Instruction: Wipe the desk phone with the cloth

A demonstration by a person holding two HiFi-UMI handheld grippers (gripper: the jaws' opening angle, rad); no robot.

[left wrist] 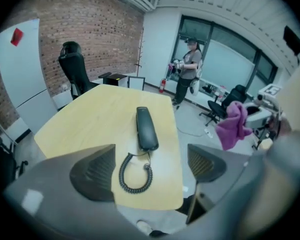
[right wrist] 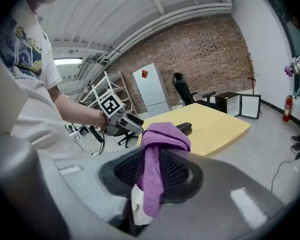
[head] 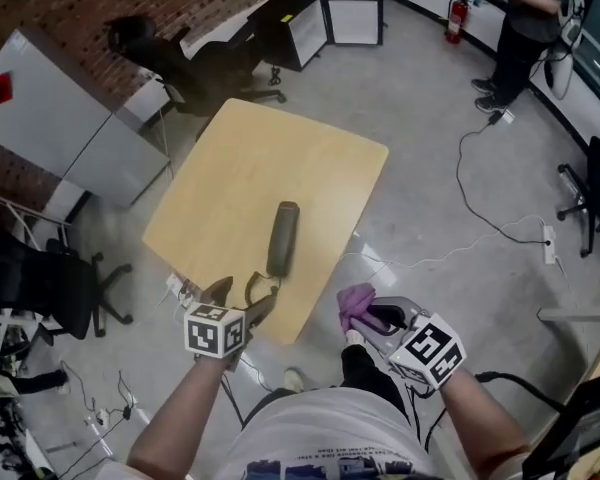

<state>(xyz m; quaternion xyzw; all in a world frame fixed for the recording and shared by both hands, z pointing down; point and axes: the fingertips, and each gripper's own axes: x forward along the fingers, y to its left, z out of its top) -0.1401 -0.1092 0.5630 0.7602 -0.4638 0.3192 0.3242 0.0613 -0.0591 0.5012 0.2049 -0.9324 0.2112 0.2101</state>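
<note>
A dark phone handset [head: 282,238] [left wrist: 146,128] lies on the light wooden table [head: 250,168], its coiled cord [left wrist: 135,173] curling toward the near edge. My left gripper [head: 243,306] [left wrist: 149,170] hovers above that near edge, jaws wide apart with nothing between them. My right gripper [head: 368,320] [right wrist: 155,171] is off the table to the right, shut on a purple cloth [head: 356,304] [right wrist: 159,154] that bunches over its jaws. In the right gripper view the handset [right wrist: 184,128] shows just behind the cloth.
Black office chairs [head: 195,63] stand beyond the table's far side, another chair [head: 50,283] at left. A person [head: 520,28] stands at the far right by a fire extinguisher [head: 456,18]. Cables [head: 480,238] trail over the grey floor. A white cabinet [head: 60,128] is at left.
</note>
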